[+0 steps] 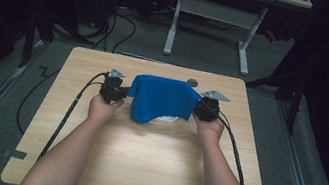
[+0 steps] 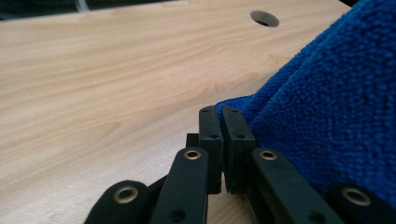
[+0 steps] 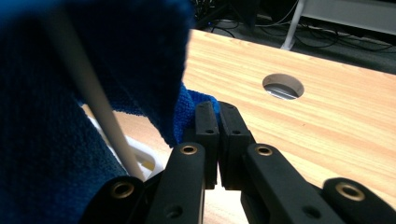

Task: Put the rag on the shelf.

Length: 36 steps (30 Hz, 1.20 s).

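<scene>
Fingers (image 2: pixel 211 135) of left gripper (image 1: pixel 113 89) and right gripper (image 1: pixel 207 108) clenched on cloth (image 1: pixel 161 99) corners; soft, light, limp between them, likely draping; best gripped at corners.

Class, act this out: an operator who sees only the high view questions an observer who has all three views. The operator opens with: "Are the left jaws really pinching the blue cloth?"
Observer: Yes. In the left gripper view the left gripper is shut on a corner of the blue cloth.
Operator: And the right?
Observer: The right gripper is shut on another corner.
Operator: What is the white thing under the cloth?
Observer: The right gripper view shows a slanting white bar beneath the cloth; I cannot tell what it belongs to.
</scene>
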Motion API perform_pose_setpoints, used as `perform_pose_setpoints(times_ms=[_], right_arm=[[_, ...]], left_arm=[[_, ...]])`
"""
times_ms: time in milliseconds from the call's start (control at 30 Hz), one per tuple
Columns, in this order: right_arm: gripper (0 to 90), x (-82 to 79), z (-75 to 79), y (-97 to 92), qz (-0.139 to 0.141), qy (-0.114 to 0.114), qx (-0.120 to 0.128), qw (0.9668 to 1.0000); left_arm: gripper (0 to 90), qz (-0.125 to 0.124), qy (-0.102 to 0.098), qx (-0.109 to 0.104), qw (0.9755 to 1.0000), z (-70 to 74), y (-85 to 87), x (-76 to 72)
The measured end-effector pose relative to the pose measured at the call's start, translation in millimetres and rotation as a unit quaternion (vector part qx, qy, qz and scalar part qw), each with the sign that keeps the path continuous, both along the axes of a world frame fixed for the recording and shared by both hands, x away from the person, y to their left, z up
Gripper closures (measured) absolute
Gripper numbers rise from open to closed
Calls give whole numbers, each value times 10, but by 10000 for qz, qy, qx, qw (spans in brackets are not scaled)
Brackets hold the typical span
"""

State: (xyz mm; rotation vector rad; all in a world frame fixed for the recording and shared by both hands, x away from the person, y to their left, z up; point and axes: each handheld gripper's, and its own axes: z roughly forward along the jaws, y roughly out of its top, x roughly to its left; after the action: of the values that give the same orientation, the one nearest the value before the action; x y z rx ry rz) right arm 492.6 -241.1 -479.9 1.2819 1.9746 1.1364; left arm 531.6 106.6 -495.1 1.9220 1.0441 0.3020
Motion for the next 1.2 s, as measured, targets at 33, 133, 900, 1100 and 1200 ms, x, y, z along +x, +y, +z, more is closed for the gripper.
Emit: perform_pose_setpoints(times_ms=[33,133,900,1100,1200], right_arm=[[887,-4,-10,6,1,15,3,10000],[886,-23,-61,4,-26,21,111,9999],[823,-52,-181,11,-7,202,135,9997],[679,-60,-141,-29,-72,212,92,9997],[647,-69,-93,-68,-143,187,111,9997]], left_arm=[[878,-20,26,-15,10000,-13,-8,1],[877,-104,73,-40,9999,-46,-42,-3],[811,-146,371,168,9991,-169,-93,1],[679,215,294,16,9993,-204,22,-40],[645,341,185,38,9992,-166,89,-63]])
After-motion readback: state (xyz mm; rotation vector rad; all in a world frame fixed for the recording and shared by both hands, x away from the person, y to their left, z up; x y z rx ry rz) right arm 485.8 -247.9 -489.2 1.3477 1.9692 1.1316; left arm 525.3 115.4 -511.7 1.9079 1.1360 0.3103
